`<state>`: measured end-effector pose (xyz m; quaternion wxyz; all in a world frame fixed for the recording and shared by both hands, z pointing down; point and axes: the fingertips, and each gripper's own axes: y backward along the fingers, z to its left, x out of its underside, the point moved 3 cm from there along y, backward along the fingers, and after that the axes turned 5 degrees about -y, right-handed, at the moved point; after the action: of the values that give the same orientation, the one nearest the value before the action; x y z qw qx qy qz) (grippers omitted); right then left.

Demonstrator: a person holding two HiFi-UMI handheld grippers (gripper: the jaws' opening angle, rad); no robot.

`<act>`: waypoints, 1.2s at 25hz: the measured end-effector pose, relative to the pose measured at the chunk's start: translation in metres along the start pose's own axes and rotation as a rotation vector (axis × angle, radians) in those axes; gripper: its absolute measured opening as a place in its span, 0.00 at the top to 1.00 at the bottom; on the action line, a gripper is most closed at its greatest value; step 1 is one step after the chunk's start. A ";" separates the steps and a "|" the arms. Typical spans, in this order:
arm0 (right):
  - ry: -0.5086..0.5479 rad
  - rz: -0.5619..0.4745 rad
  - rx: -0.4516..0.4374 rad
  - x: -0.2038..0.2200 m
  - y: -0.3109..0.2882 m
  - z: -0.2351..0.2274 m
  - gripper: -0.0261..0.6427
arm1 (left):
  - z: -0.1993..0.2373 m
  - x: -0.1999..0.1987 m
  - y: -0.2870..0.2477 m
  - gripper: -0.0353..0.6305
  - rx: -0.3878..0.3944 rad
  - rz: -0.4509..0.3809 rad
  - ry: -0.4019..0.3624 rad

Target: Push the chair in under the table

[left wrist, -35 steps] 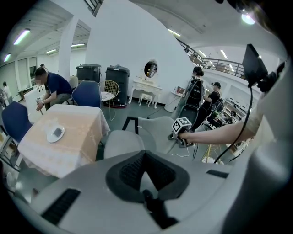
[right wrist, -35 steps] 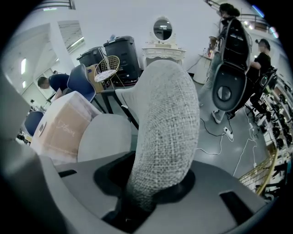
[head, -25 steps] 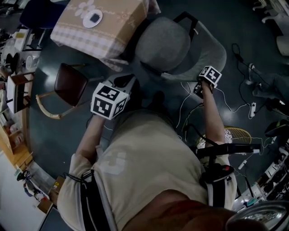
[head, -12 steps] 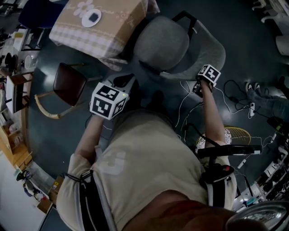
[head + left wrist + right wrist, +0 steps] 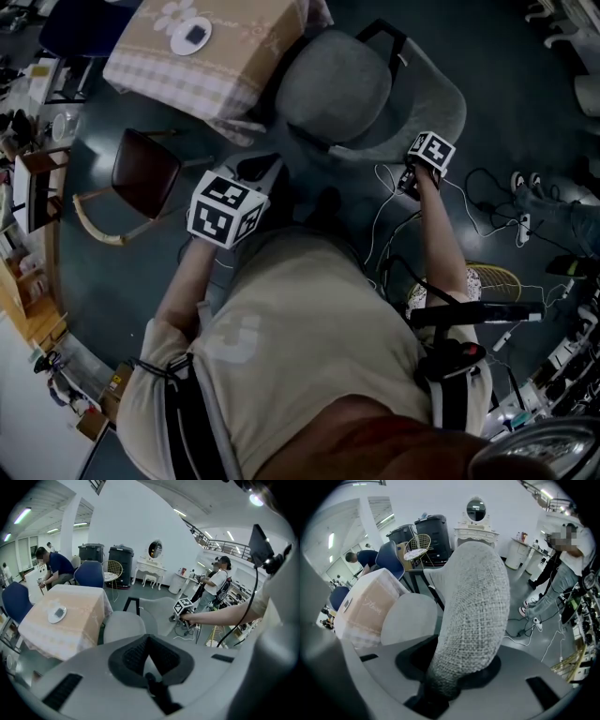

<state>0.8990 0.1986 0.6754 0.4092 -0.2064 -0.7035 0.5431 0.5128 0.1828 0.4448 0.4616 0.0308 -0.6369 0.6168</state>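
Currently: backrest of chair (image 5: 478,597) pinched by right gripper (image 5: 454,677); left gripper (image 5: 149,665) pressed together, empty. Steady pushing toward upper-left table (image 5: 253,66) is advised.

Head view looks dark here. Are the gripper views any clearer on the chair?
Head view: dim, but chair and table readable. Left gripper view: bright, edges fisheye-bent. Right gripper view: bright, chair back fills centre, weave sharp.

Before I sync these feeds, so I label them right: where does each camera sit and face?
Head view: on the head, steeply down at grey chair, table; torso, arms, left gripper, right gripper show.
Left gripper view: past shut jaws toward chair; right arm shows.
Right gripper view: along jaws clamping the chair's backrest.
All share chair.
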 end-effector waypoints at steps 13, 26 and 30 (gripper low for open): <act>0.036 0.028 -0.048 -0.006 -0.028 0.044 0.75 | 0.031 0.020 0.000 0.94 -0.057 -0.003 0.072; 0.046 0.024 -0.039 -0.008 -0.021 0.058 0.74 | 0.041 0.031 0.020 0.94 -0.083 -0.019 0.105; 0.051 0.023 -0.042 -0.011 -0.019 0.067 0.74 | 0.045 0.035 0.028 0.94 -0.099 -0.024 0.121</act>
<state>0.8546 0.1445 0.6842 0.4162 -0.2368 -0.7016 0.5276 0.4512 0.1709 0.4540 0.5076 -0.0220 -0.6371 0.5797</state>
